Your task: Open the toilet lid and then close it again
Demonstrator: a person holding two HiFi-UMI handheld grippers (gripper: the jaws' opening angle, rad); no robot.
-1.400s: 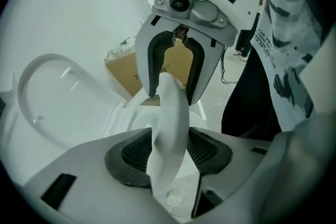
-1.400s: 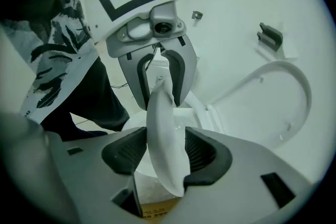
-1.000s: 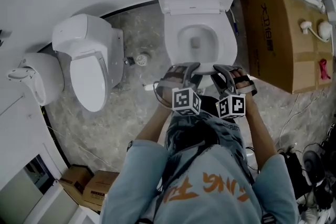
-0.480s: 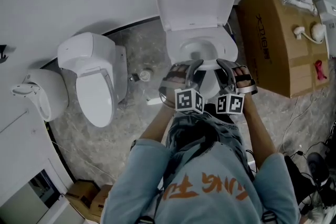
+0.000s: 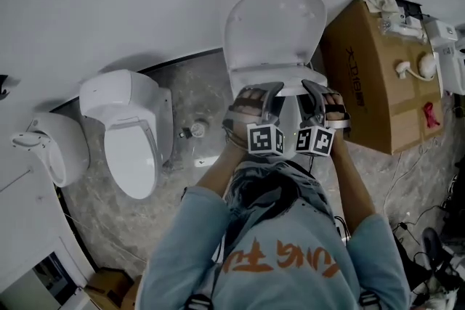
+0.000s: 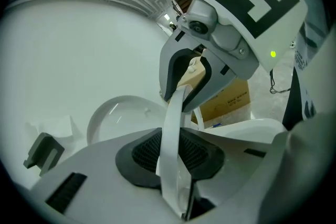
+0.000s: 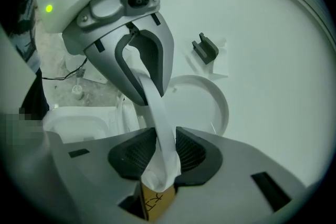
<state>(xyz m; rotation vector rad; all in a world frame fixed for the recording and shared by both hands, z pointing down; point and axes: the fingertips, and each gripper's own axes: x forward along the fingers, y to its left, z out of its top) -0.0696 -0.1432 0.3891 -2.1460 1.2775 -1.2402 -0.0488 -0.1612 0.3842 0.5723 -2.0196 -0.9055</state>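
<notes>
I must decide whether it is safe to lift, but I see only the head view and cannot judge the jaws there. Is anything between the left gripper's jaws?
Observer: Yes. In the left gripper view the left gripper pinches the white seat rim between its pads; its jaws have just been closing.
Operator: And the right gripper?
Observer: Its own view shows the right gripper pinching the same rim; its jaws too have just been closing.

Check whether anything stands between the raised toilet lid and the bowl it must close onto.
The white seat ring does: the left gripper and right gripper, whose jaws have just been closing, pinch its front edge and hold it tilted up before the upright lid. Nothing else visible.
</notes>
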